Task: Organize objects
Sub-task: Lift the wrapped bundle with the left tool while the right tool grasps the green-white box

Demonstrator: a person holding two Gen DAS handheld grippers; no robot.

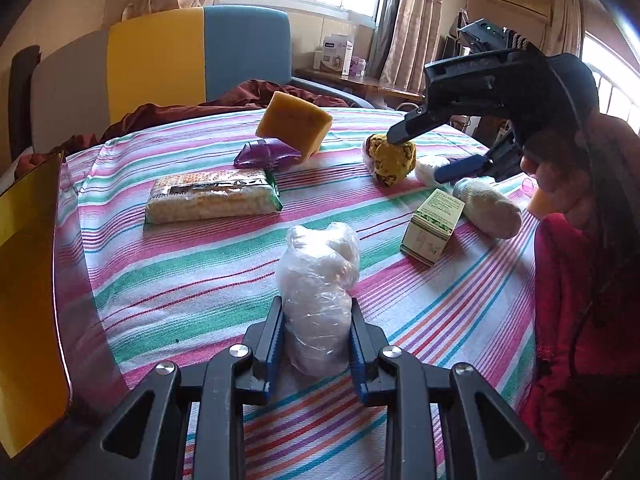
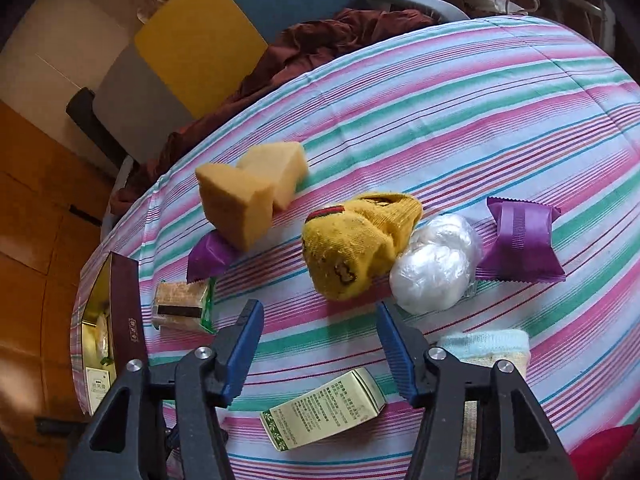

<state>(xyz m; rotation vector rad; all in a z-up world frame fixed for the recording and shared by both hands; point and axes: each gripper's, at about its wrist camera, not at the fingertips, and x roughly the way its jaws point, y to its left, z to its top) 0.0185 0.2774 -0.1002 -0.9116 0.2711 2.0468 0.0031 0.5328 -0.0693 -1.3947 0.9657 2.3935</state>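
My left gripper (image 1: 316, 320) is shut on a white bundle wrapped in clear plastic (image 1: 320, 276), held upright over the striped tablecloth (image 1: 192, 280). My right gripper (image 2: 318, 312) stands open, pointing down at a rolled yellow sock (image 2: 360, 244) that lies just beyond its fingertips, with nothing between them. In the left wrist view the right gripper (image 1: 424, 152) hovers over that yellow sock (image 1: 394, 160), its upper finger at the sock's top. A second white plastic bundle (image 2: 434, 268) touches the sock's right side.
Two yellow sponges (image 2: 236, 204) lean on a purple packet (image 2: 210, 256). Another purple packet (image 2: 520, 238), a cracker pack (image 2: 184, 306), a green carton (image 2: 324, 408) and a pale sock (image 2: 486, 348) lie around. A brown box (image 2: 124, 308) stands at the left edge.
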